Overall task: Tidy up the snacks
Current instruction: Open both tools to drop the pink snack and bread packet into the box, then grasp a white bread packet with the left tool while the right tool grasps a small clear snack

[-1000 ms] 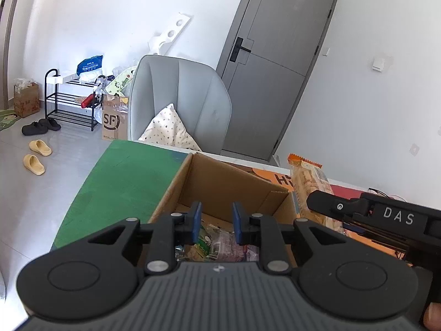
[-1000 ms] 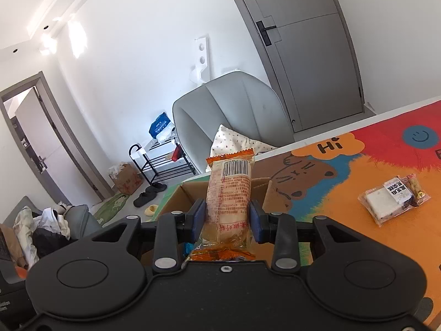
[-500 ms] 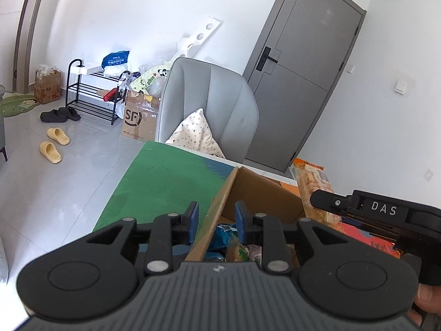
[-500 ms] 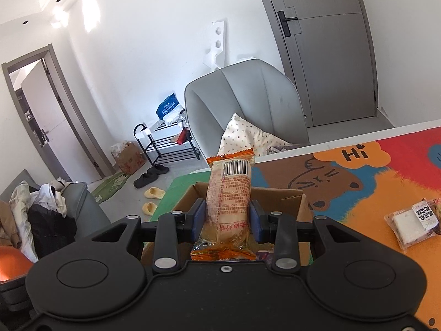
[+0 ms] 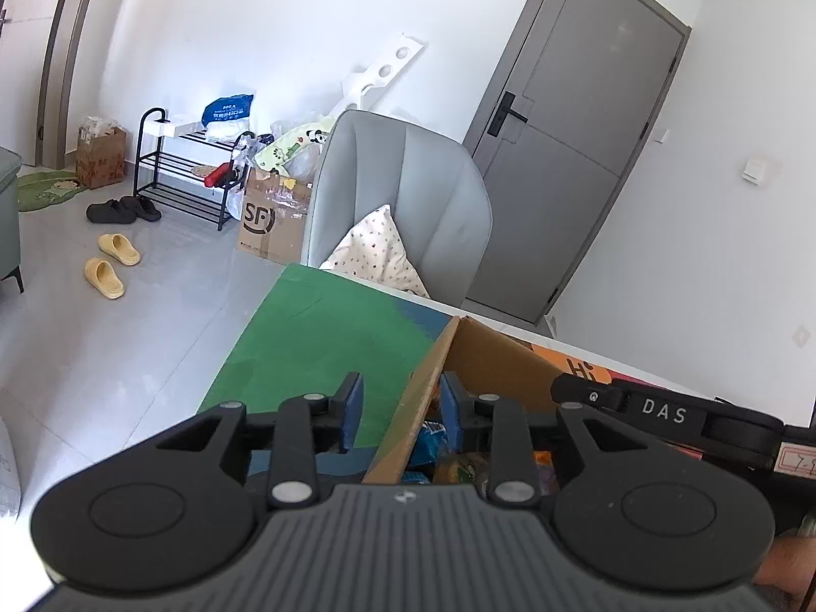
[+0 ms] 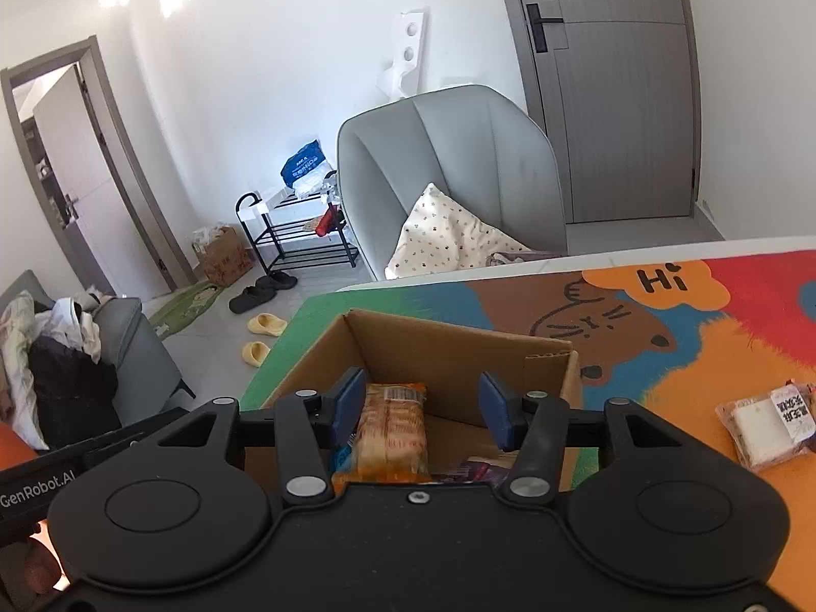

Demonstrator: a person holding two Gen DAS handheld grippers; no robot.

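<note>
Your right gripper [image 6: 422, 410] hangs over the open cardboard box [image 6: 461, 344], and its jaws have just been opening: the blue pads now stand wide apart with nothing pressed between them. The orange biscuit packet [image 6: 390, 428] lies down in the box just below the left-hand pad, label side up, no longer clamped. More wrappers show on the box floor at about 4 o'clock from it, though they are too hidden by the gripper body to name. Out on the colourful play mat [image 6: 714, 336], well apart from the box at 3 o'clock, a clear-wrapped white snack [image 6: 767, 421] waits on the orange patch.

Your left gripper [image 5: 400, 410] straddles the near left wall of that same box [image 5: 502, 357]: one pad sits outside over the green part of the mat [image 5: 326, 336], the other inside above a heap of bright wrappers [image 5: 433, 441]. Its jaws have been easing apart too, and a gap shows on both sides of the cardboard edge, so they grip nothing. The black arm of your right gripper [image 5: 668, 415] crosses at 3 o'clock.

Beyond the table, at 12 o'clock, stands a grey armchair [image 5: 403, 194] with a spotted cushion [image 5: 375, 252]
</note>
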